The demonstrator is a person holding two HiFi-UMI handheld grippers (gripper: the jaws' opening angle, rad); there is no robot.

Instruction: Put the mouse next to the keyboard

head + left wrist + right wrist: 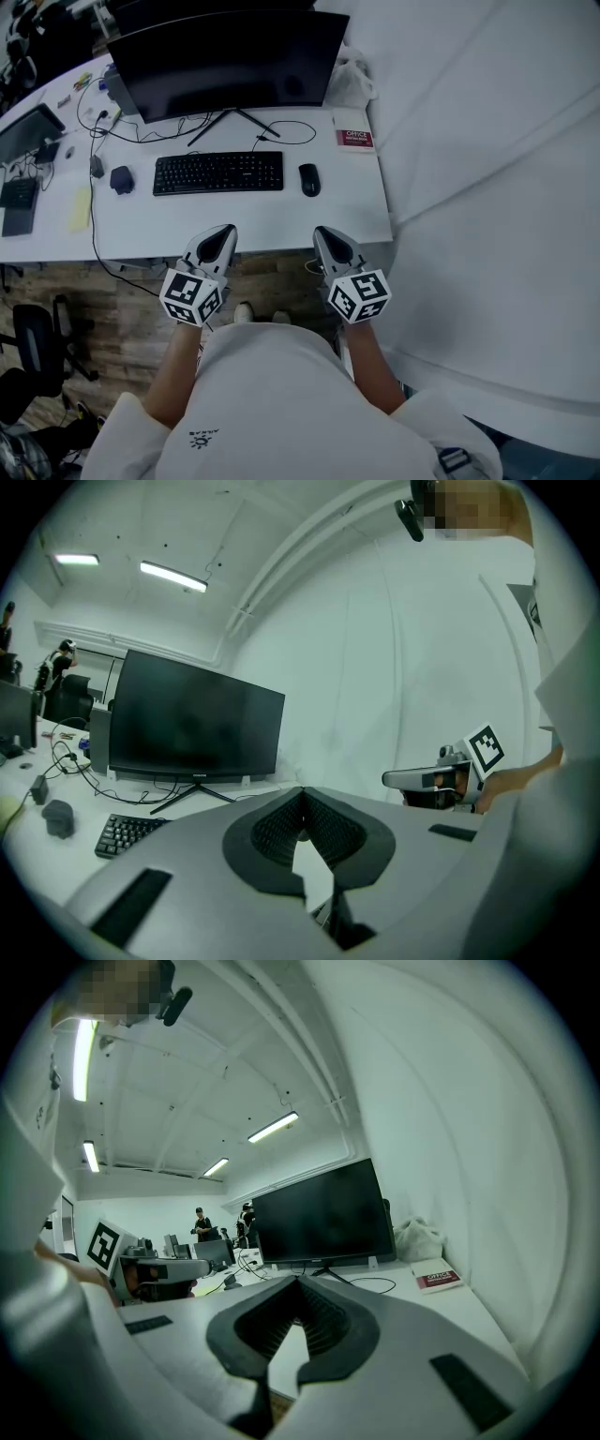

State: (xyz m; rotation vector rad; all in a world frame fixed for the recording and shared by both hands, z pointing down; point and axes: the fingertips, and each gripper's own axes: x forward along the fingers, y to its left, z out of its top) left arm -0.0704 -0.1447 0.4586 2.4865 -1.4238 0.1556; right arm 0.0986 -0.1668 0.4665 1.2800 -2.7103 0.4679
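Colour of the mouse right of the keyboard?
Black; the mouse shows best in the head view.

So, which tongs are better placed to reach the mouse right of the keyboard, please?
The right tongs: they hover at the desk edge almost directly before the mouse, while the left tongs face the keyboard middle, farther away.

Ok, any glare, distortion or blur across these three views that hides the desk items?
Head view: even light, sharp; keyboard and mouse read clearly. Left gripper view: heavy fisheye, dark corners, ceiling light bright without washing out the monitor. Right gripper view: same fisheye; a ceiling strip flares at upper left, the red book is distinct.
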